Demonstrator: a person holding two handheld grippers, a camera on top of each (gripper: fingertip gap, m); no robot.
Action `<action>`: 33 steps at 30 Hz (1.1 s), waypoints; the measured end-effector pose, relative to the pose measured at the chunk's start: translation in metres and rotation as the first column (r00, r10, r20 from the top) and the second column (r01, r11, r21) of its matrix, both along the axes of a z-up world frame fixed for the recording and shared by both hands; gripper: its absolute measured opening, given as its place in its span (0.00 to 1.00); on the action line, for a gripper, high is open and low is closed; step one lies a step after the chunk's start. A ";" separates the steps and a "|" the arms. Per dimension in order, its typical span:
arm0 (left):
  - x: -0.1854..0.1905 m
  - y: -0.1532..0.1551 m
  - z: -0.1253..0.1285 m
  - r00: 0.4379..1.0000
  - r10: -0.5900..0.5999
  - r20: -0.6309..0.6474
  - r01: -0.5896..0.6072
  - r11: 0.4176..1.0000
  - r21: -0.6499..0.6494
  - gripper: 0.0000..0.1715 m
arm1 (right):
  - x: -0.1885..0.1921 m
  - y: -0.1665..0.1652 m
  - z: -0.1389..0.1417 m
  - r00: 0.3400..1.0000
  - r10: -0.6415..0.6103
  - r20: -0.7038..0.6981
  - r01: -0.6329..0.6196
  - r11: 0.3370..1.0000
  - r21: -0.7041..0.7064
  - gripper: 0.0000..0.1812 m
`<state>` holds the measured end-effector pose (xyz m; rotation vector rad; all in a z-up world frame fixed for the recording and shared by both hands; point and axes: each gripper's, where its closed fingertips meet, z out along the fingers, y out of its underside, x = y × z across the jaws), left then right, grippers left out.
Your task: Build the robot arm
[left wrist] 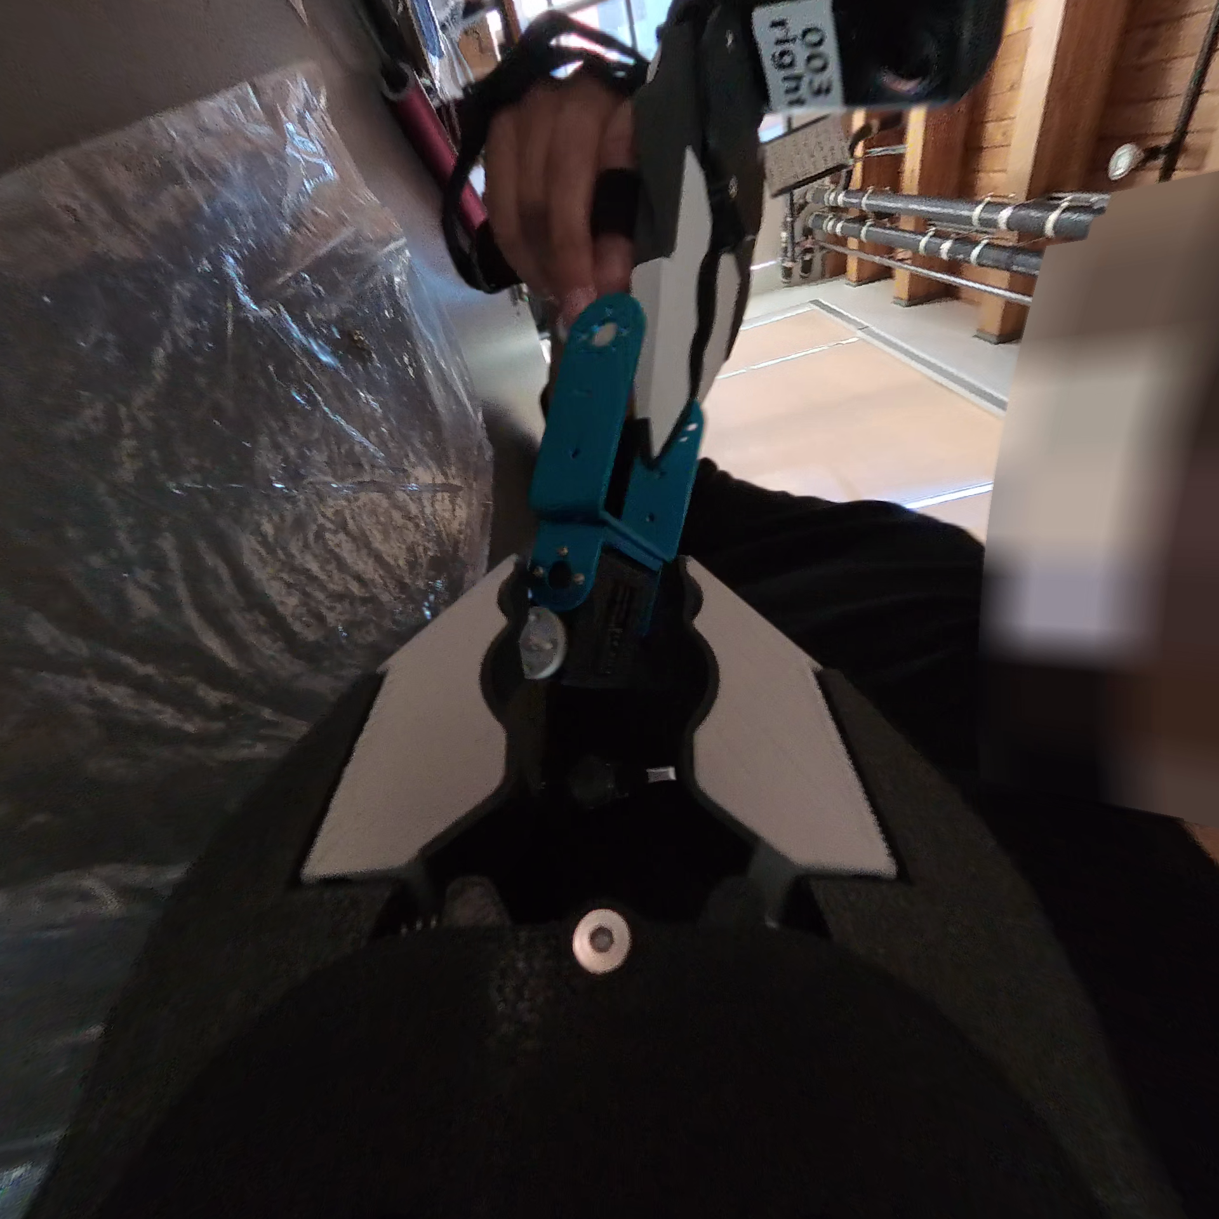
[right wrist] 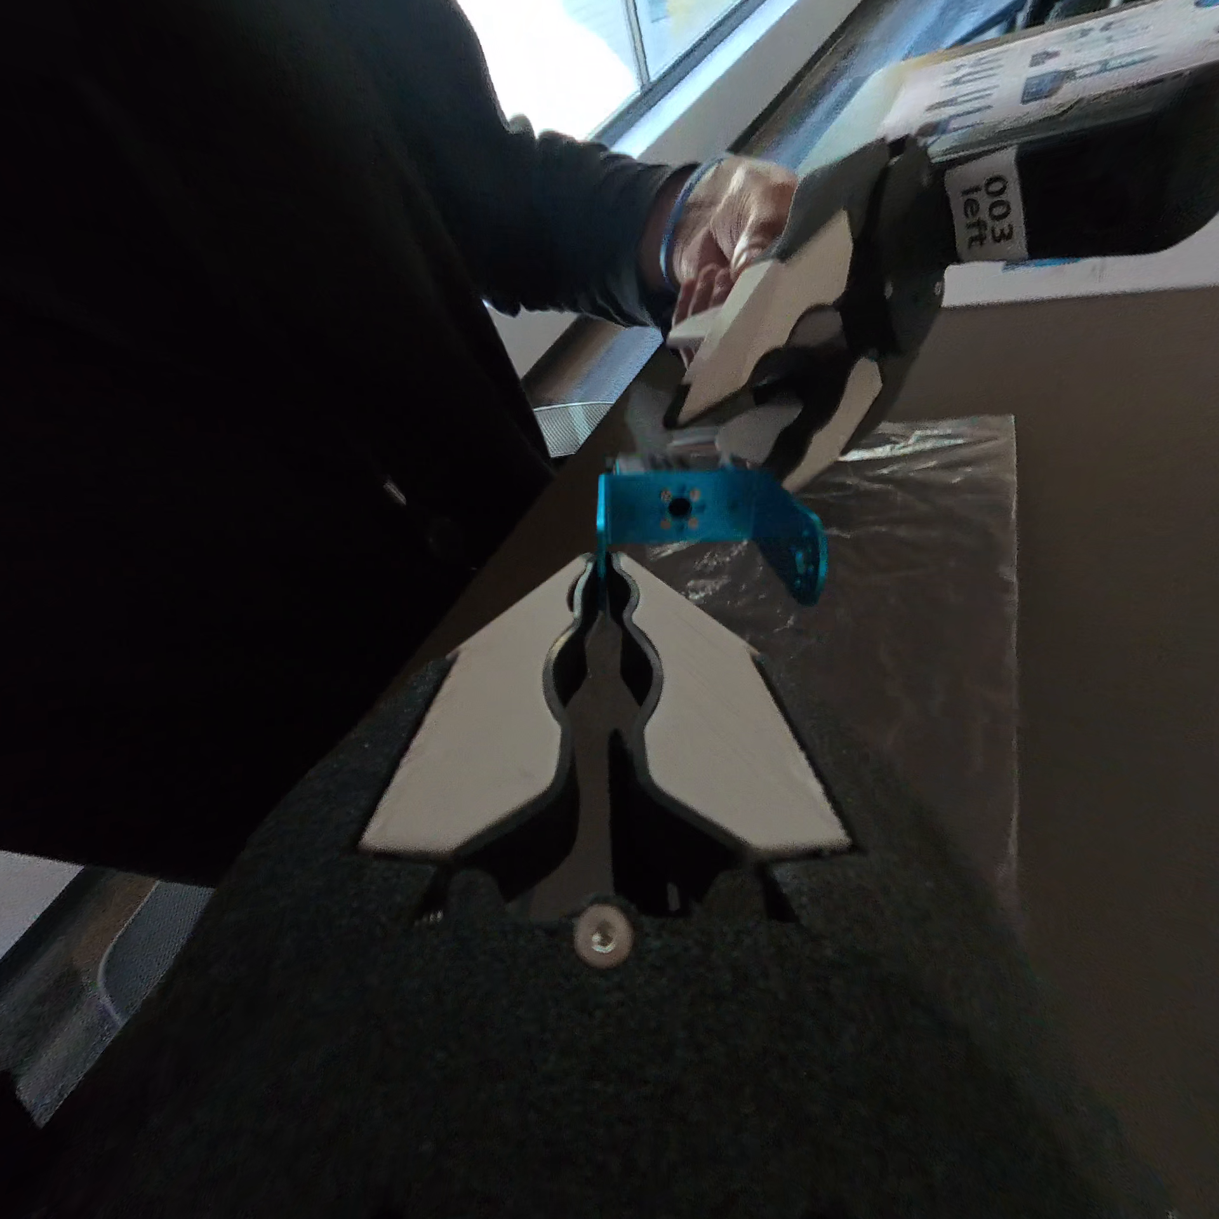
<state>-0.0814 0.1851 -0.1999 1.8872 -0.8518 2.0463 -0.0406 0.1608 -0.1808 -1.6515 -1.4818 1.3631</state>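
Note:
A blue metal U-shaped bracket point(left wrist: 580, 448) sits on a black servo motor point(left wrist: 613, 633) that has a silver round horn point(left wrist: 544, 643). My left gripper point(left wrist: 600, 574) is shut on the servo body and holds it up in the air. My right gripper point(left wrist: 666, 448) comes in from above, held by a hand point(left wrist: 561, 191), and pinches one flange of the bracket. In the right wrist view my right gripper point(right wrist: 603, 567) is shut on the thin edge of the bracket point(right wrist: 686, 511). The left gripper point(right wrist: 739, 448) is just beyond the bracket, and the servo is mostly hidden there.
A crinkled clear plastic sheet point(right wrist: 890, 528) lies on the brown table point(right wrist: 1088, 659) below the parts and also shows in the left wrist view point(left wrist: 198, 396). The person's dark clothing point(right wrist: 231, 396) is close on the left. Grey pipes point(left wrist: 923, 224) and wooden posts stand far behind. The gap from one gripper's tips to the other's is roughly 6 cm.

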 end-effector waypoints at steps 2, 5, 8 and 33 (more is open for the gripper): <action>-0.001 0.002 0.002 0.999 0.033 0.029 -0.035 0.998 0.049 0.26 | -0.002 0.006 0.008 1.000 0.022 -0.002 -0.022 1.000 -0.009 0.00; -0.007 0.008 0.012 0.991 0.089 0.103 -0.096 0.993 0.071 0.27 | -0.007 0.017 0.008 0.999 0.037 0.016 -0.036 0.999 -0.009 0.00; -0.016 0.022 0.005 0.977 0.191 0.098 -0.207 0.958 0.199 0.28 | -0.014 0.030 0.007 1.000 0.025 0.008 -0.025 0.999 -0.021 0.00; -0.015 0.035 -0.043 0.926 0.375 -0.037 -0.118 0.381 0.917 0.45 | 0.007 0.048 -0.030 0.966 -0.014 0.260 0.022 0.999 -0.027 0.01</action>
